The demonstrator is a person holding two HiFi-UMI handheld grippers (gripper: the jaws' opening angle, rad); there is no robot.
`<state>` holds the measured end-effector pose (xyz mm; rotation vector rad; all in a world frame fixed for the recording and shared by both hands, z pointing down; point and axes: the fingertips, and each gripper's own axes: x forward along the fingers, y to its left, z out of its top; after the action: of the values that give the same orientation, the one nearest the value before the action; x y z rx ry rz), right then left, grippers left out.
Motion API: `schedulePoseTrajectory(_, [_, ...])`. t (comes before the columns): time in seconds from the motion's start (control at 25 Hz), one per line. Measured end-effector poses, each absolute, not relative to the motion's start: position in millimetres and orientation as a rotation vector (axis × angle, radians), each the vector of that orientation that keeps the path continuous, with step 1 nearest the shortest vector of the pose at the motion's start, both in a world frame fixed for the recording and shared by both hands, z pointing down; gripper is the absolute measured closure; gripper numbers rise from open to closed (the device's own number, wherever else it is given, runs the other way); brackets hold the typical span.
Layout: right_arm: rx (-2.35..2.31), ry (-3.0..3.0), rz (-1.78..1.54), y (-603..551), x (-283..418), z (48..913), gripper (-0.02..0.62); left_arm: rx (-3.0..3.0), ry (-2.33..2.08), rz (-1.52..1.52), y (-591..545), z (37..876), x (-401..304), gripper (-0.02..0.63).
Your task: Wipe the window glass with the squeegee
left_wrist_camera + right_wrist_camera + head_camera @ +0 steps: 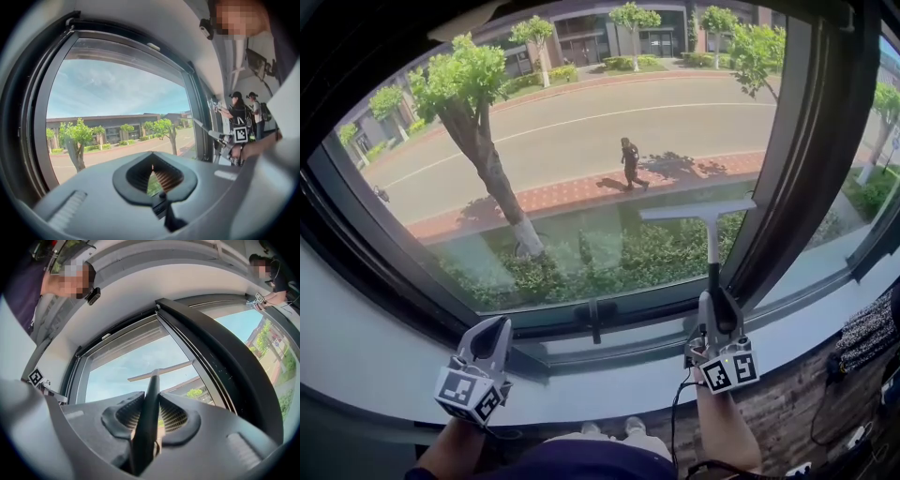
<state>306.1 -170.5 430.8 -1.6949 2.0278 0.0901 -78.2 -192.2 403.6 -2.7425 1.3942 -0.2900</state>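
We have the right gripper clamped on the squeegee. In the right gripper view its ribbed pads press either side of the dark handle, which runs up between them to the pale crossbar. The tool stands nearly upright in front of the window glass, with its blade level across the lower right part of the pane, near the dark mullion. We cannot tell from these views whether the rubber edge is touching the glass or just off it.

The left gripper hangs low over the sill, well apart from the tool. Its jaws are drawn together on nothing, with only a sliver of greenery showing between the pads.

We judge the squeegee to be light and stiff in the shaft, with a soft, flexible blade edge. The handle looks slim and smooth, so it could swivel in the jaws if we press unevenly. Our hold sits low on the handle (a long way from the blade), so small wrist tilts will probably swing the crossbar a good deal. A firm clamp and even pressure across the blade seem the safest course. The glass itself is hard but breakable, so we would lean in gently.
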Motion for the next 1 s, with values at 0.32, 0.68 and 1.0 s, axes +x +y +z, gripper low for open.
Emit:
schedulePoseTrajectory(0.32, [-1.698,2.050,0.037,-166,305,450,0.492,-2.747,1.383,-0.324,-189,402,-70,0.598])
schedulePoseTrajectory(0.68, [-1.708,2.062,-0.028,-161,303,473,0.492,-2.761,1.359,-0.363,-185,405,-60,0.598])
schedulePoseTrajectory(1.0, [-1.727,2.070,-0.101,-158,303,501,0.491,-2.765,1.361,-0.382,-182,409,-56,0.598])
